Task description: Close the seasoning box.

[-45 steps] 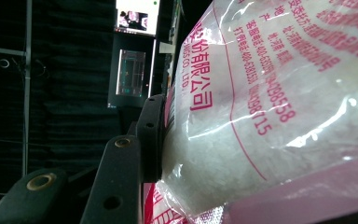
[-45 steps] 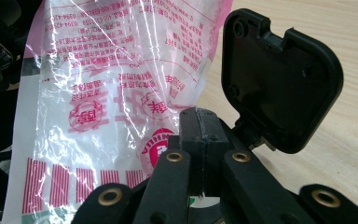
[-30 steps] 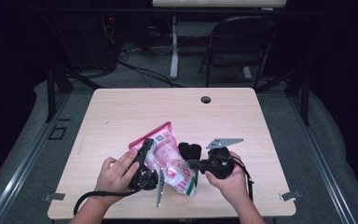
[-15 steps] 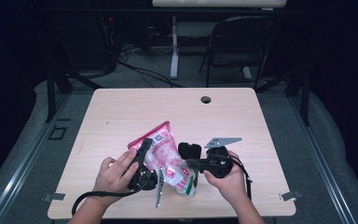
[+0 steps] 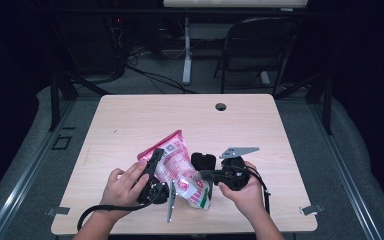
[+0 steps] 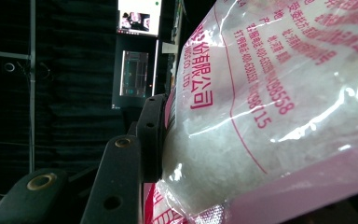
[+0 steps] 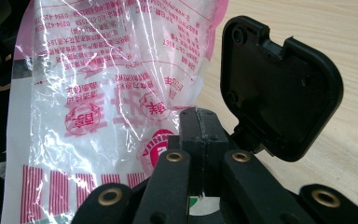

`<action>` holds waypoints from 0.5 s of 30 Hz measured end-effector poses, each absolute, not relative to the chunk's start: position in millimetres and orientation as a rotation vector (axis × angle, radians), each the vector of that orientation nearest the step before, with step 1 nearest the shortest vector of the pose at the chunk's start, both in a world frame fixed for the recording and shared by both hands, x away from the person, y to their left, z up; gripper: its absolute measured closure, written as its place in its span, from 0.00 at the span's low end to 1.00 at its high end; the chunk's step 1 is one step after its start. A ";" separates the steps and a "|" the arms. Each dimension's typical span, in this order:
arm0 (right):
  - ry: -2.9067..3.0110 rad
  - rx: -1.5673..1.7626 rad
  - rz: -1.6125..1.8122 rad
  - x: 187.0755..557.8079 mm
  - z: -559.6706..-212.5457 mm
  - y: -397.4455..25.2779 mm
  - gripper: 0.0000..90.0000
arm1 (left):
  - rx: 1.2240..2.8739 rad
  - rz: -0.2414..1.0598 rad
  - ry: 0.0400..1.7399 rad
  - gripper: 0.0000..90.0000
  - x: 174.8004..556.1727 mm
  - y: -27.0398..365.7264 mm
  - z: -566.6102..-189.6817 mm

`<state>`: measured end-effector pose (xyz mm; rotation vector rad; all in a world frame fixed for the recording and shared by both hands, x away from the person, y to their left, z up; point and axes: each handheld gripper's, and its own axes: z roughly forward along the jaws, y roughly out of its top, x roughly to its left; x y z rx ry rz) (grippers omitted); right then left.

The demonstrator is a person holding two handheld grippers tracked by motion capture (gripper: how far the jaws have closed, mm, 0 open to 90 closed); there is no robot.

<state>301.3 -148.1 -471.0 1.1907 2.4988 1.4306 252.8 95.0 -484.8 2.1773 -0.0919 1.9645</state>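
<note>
Seen from the high view: a pink and clear plastic bag [image 5: 177,167] with red print, held up off the wooden table [image 5: 130,120] in the lower middle of the frame, between two hand-held tongs. Left gripper [image 5: 156,172] at the bag's left edge, gripped by the left hand [image 5: 122,185]; right gripper [image 5: 207,175] at the bag's lower right, gripped by the right hand [image 5: 245,192]. A cable hole [image 5: 221,106] in the tabletop near the far edge, upper middle.

In the left gripper view: one black jaw pressed flat against the bag [image 6: 270,107], white grains showing through the clear film; other jaw hidden behind the bag, so clamped or not cannot be told.

In the right gripper view: jaws together, pinching the bag's [image 7: 107,102] lower edge at bottom centre.
</note>
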 end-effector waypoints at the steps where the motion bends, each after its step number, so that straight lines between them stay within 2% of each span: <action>1: 2.498 1.191 1.430 301.2 -470.8 -148.2 1.00 | 2.178 1.965 -0.093 0.71 252.8 94.8 -484.4; 15: 2.487 1.196 1.438 301.4 -470.6 -149.1 1.00 | 2.169 1.981 -0.110 0.71 252.6 91.7 -480.8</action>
